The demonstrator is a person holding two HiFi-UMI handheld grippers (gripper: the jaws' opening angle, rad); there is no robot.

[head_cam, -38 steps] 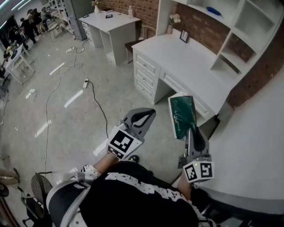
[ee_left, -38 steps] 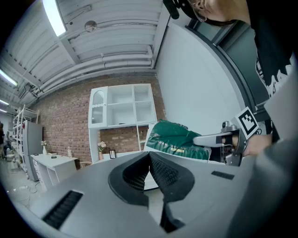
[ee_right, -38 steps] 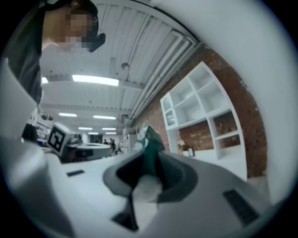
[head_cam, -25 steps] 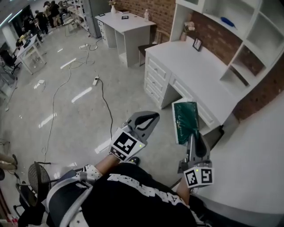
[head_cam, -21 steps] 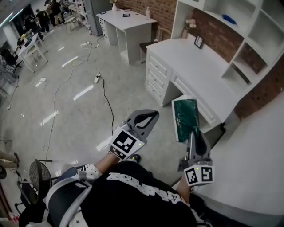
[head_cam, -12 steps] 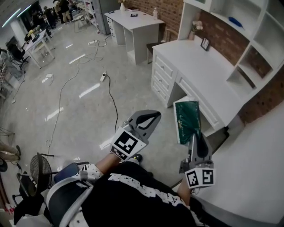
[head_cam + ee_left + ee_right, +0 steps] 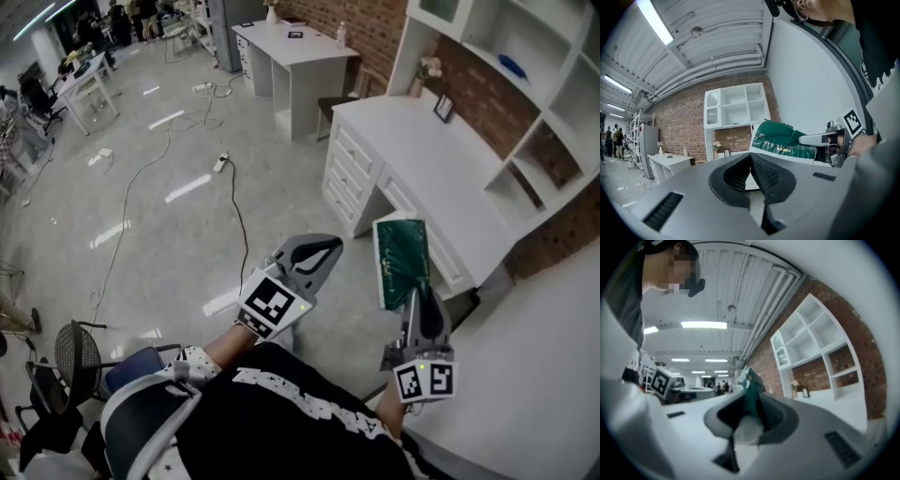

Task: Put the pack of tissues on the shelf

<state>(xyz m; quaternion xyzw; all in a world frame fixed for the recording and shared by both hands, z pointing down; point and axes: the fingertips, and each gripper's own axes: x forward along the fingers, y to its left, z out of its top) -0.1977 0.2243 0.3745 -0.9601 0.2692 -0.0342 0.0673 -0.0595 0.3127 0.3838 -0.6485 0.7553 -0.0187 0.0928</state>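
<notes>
The pack of tissues [image 7: 401, 255] stays pinched in the right gripper [image 7: 416, 295], which has drifted a little nearer the shelf [image 7: 497, 37] but remains well short of it. The left gripper [image 7: 315, 253] stays pressed together, empty. Judging by this, the carry continues.

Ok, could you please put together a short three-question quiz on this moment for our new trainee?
1. True or false: the left tool is shut with nothing in it.
2. What does the right tool grip? A) a green pack of tissues B) a red mug C) a book
3. Short answer: is the pack resting on the shelf yet?
Key: 1 true. 2 A. 3 No, the right tool holds it in the air near the white desk.
</notes>
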